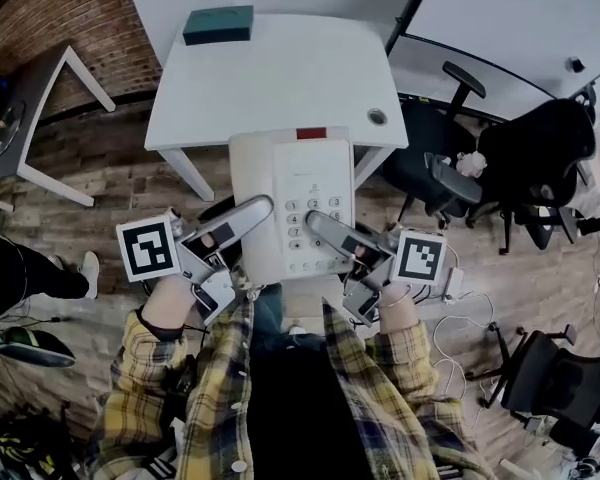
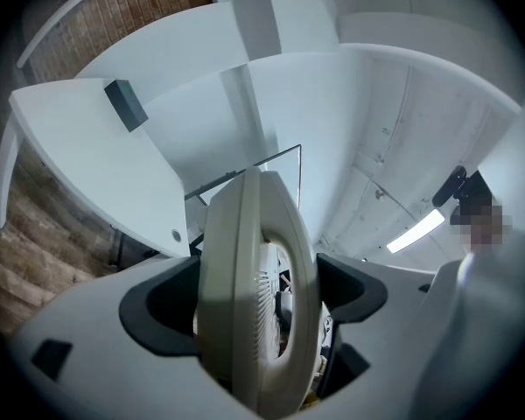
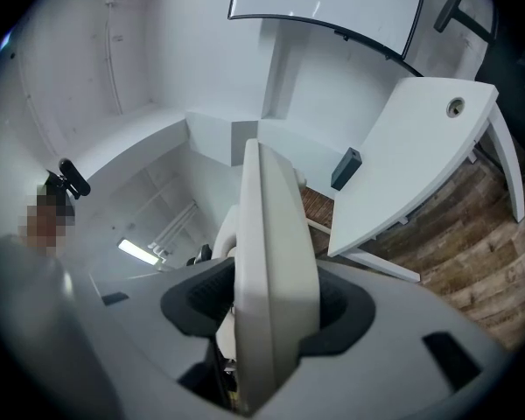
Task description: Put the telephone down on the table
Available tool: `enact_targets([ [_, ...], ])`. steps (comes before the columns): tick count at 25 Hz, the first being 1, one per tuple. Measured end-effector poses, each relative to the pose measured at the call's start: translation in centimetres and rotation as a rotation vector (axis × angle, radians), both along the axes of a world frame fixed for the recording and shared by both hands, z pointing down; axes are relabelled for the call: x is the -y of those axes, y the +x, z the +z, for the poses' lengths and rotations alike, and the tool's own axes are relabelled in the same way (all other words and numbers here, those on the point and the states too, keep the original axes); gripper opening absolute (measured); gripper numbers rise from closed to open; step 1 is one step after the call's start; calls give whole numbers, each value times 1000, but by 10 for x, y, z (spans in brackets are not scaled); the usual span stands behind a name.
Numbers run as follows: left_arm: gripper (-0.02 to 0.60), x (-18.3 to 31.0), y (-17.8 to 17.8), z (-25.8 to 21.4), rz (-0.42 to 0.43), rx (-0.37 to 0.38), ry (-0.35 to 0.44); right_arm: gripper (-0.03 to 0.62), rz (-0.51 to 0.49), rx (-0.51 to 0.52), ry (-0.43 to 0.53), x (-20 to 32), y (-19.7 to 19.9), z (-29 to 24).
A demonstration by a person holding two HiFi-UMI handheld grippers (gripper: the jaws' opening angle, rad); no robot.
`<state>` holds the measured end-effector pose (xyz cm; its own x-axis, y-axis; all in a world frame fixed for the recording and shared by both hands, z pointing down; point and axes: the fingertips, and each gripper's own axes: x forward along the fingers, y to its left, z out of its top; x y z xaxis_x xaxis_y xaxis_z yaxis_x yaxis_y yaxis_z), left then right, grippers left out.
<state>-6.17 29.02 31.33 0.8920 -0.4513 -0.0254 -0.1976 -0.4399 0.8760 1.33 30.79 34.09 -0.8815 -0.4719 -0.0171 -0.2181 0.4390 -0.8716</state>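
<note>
**Telephone gripped at both edges, in the air at the worktop's near edge**

The left gripper (image 1: 245,215) has its fingers clamped on the left edge of the telephone (image 1: 292,203). The left gripper view shows the pads pressed on both faces of the cream body. The right gripper (image 1: 322,224) has its fingers shut on the right edge beside the keypad, pads tight on the body.

The telephone is held keypad up over the wooden floor (image 1: 110,183), just in front of the person. In the head view its far end overlaps the near edge of the worktop (image 1: 270,78).

A cable hole (image 1: 377,117) sits by the worktop's near right corner. A dark green block (image 1: 218,24) lies at the far edge, left of centre, with bare white surface between them.

Black office chairs (image 1: 450,168) crowd the worktop's right side. To the left the floor is open up to a white leg (image 1: 85,76) of another table, with a brick wall (image 1: 40,18) behind.
</note>
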Motion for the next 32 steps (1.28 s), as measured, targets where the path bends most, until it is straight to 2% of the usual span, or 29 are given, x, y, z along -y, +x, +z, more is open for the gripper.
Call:
enact_targets([
  [6, 394, 44, -12, -6, 7, -1, 12, 216, 10, -4, 6, 44, -11, -4],
  [13, 394, 110, -43, -4, 23, -7, 1, 216, 25, -7, -4, 109, -43, -3],
  [21, 394, 136, -55, -3, 35, -12, -7, 216, 48, -9, -14, 133, -54, -1],
  [32, 394, 182, -55, 4, 4, -2, -17, 218, 20, 12, -25, 181, -56, 6],
])
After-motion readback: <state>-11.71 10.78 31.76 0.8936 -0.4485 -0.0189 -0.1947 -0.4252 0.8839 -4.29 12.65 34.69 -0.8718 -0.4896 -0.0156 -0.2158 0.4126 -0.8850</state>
